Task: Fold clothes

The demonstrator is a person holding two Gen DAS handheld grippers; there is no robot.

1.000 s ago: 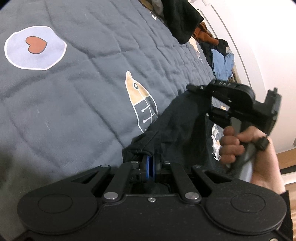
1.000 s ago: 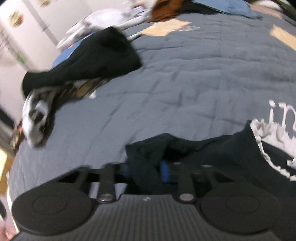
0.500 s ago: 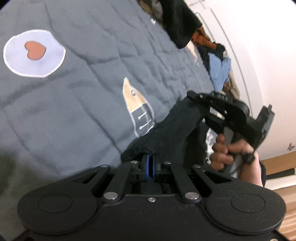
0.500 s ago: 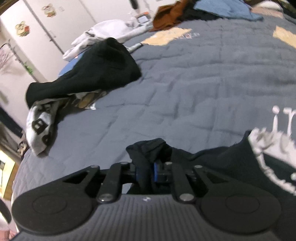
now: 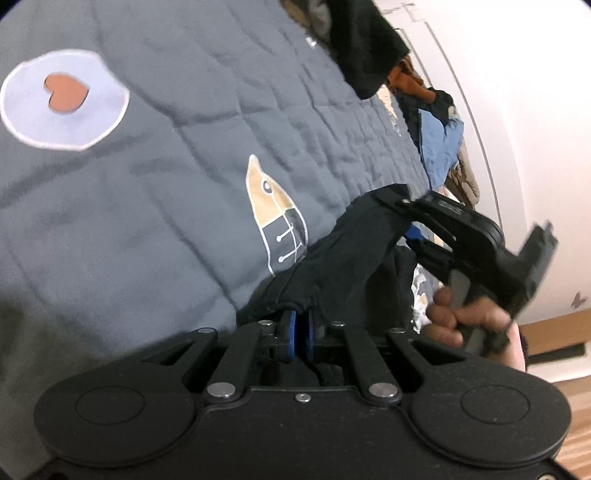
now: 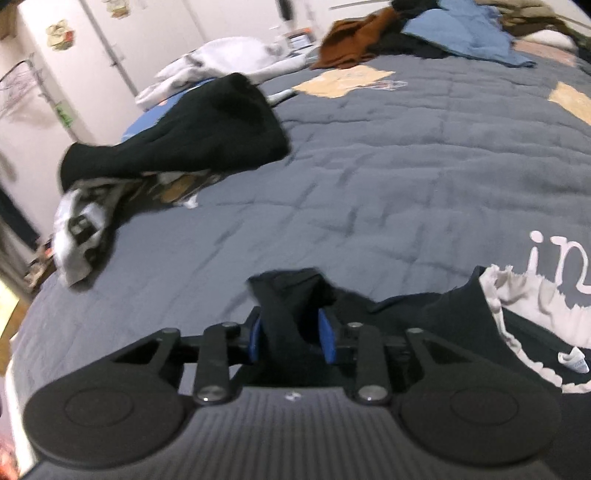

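Observation:
A black garment [image 5: 343,258] with a white print [image 6: 517,306] lies bunched on the grey quilt [image 5: 166,203]. My left gripper [image 5: 298,330] is shut on one edge of it, blue pads pressed together on the cloth. In the right wrist view my right gripper [image 6: 291,334] has its blue pads apart, a fold of the same black garment [image 6: 424,321] draped between them. The left wrist view shows the right gripper [image 5: 404,218], held by a hand [image 5: 461,321], with the cloth's corner raised at its tips.
A black clothes heap [image 6: 192,136] over a patterned grey-white piece [image 6: 77,229] lies at the quilt's far left. Blue [image 6: 469,33], brown [image 6: 354,37] and white [image 6: 229,55] clothes pile along the far edge. A white wall [image 5: 517,110] is close beyond the bed.
The right gripper's pads, close together on the cloth half a second ago, now stand wider apart. The left gripper kept its hold, and the right gripper shifted slightly in its view.

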